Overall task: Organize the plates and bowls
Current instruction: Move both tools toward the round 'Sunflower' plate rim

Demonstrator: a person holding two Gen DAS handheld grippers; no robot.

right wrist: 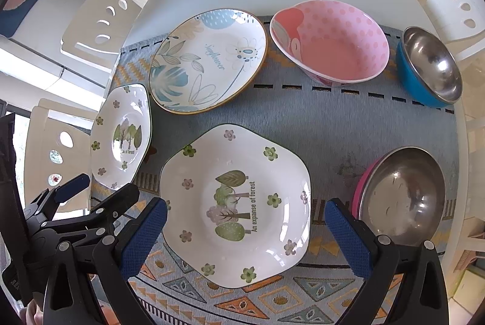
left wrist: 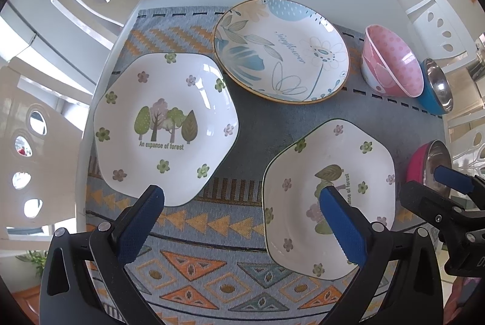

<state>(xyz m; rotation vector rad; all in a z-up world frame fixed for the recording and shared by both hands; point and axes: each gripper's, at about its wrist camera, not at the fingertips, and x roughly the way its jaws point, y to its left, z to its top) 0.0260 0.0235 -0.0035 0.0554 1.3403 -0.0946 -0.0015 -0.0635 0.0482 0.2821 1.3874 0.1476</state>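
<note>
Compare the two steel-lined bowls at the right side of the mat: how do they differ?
The blue bowl has a blue outer shell; the pink-red bowl has a magenta one. The blue bowl sits at the mat's far edge beside the pink dotted bowl; the pink-red bowl sits nearer. Both are upright, empty, steel-lined.

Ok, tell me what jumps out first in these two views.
Two matching hexagonal forest plates: one before the open left gripper, the other between the open right gripper's fingers. Behind sit a round blue-flowered plate and a pink polka-dot bowl, all on a patterned mat.
</note>
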